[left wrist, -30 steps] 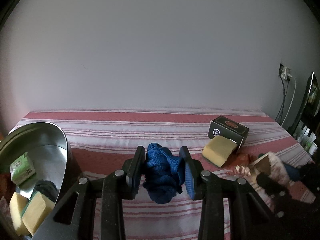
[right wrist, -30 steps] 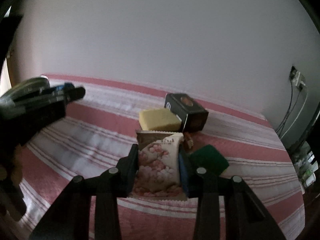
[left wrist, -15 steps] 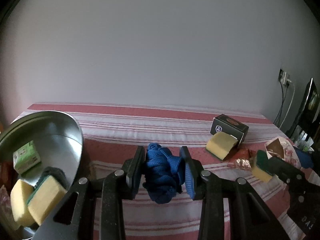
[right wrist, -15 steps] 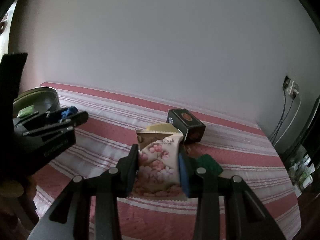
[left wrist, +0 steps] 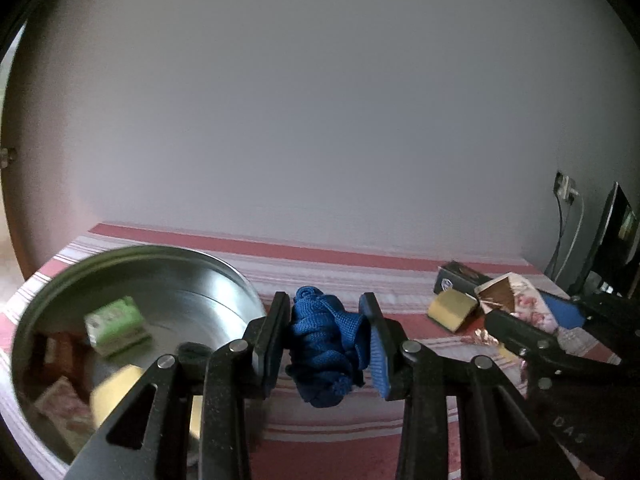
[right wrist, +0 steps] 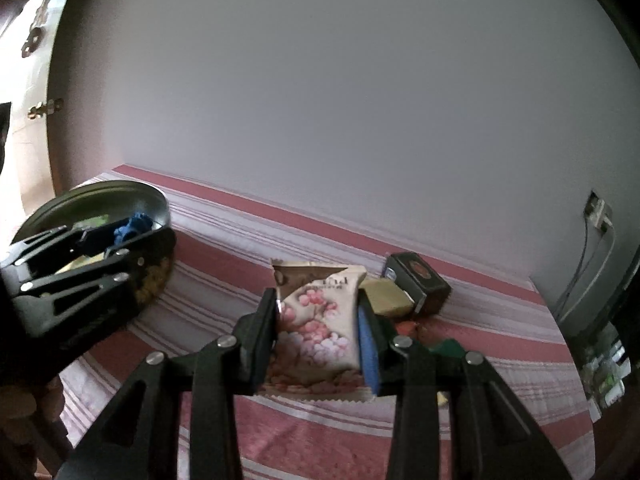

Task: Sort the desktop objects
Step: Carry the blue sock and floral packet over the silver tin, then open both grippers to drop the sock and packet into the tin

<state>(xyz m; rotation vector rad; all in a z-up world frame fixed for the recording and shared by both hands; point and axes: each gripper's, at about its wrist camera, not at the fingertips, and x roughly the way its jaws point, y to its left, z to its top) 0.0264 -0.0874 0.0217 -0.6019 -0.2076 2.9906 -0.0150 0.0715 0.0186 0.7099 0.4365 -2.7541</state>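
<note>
My left gripper (left wrist: 325, 344) is clamped on a blue cloth (left wrist: 326, 350); the metal bowl (left wrist: 224, 276) lies at its ten o'clock. My right gripper (right wrist: 318, 338) pinches a flowered packet (right wrist: 318, 320); a black box (right wrist: 418, 282) sits at its two o'clock on the striped tablecloth (right wrist: 280, 236).

A plain pale wall (left wrist: 320, 120) fills most of what I see, dimly and evenly lit. Below it runs the surface (right wrist: 280, 236), covered in red-and-white striped cloth. On the right, a wall socket (right wrist: 598, 212) holds cables hanging down beside a dark screen (left wrist: 618, 236).
</note>
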